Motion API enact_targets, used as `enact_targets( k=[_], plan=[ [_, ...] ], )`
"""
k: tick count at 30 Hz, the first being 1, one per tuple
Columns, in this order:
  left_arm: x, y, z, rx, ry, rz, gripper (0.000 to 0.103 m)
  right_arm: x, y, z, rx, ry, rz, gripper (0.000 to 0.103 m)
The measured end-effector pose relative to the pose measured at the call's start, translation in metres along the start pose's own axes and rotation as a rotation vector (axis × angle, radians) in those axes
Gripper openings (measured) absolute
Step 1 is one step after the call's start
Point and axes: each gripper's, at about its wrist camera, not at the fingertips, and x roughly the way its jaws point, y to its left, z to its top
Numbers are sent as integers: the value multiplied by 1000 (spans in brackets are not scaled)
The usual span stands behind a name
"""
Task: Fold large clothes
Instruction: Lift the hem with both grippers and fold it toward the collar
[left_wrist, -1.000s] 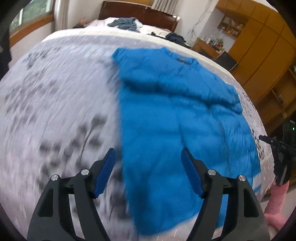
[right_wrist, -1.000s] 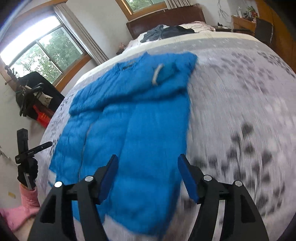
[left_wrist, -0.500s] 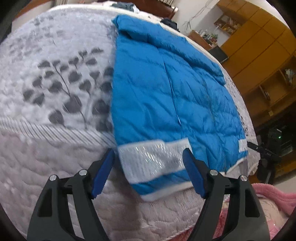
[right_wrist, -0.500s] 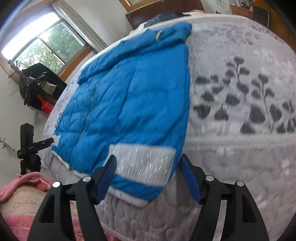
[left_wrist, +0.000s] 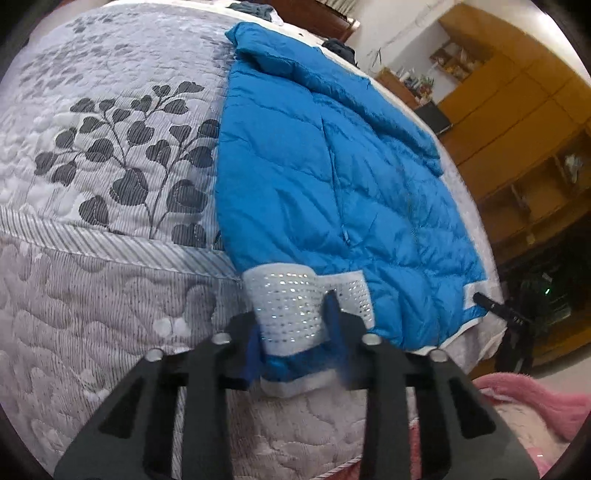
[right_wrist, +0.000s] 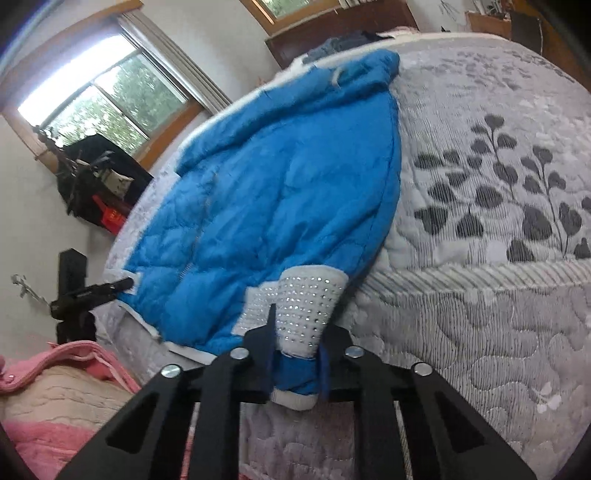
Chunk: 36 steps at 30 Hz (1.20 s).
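Blue padded jacket (left_wrist: 332, 177) lies on a grey leaf-print quilted bed (left_wrist: 110, 155) beside wooden cabinets (left_wrist: 517, 122); left gripper (left_wrist: 295, 332) and right gripper (right_wrist: 295, 350) each pinch its studded white hem band.

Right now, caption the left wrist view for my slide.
Left gripper clamps the studded white band at the hem of a blue puffer jacket spread on a leaf-patterned quilt.

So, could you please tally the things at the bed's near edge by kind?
Blue puffer jacket: 1
Sparkly white hem panels: 2, and
Grippers shut on them: 2, left gripper and right gripper
Total: 5
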Motion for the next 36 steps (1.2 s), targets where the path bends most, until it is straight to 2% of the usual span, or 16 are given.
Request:
enact_targets(
  k=[5, 9, 13, 18, 25, 30, 36],
  plan=[
    [-22, -13, 16, 15, -77, -113, 13, -21, 13, 21, -34, -63, 70, 12],
    [-38, -35, 46, 78, -150, -170, 12, -41, 27, 58, -78, -127, 113, 12],
    [-43, -55, 90, 129, -217, -196, 12, -50, 33, 112, -105, -161, 136, 12],
    [-34, -60, 160, 133, -252, -210, 12, -38, 27, 182, -79, -142, 143, 12],
    [14, -38, 241, 60, -211, -217, 13, 17, -3, 267, 25, -80, 146, 12],
    [58, -17, 286, -6, -156, -198, 13, 65, -37, 303, 125, -13, 116, 12],
    [113, 9, 321, -80, -76, -162, 18, 108, -71, 322, 214, 45, 73, 13]
  ],
)
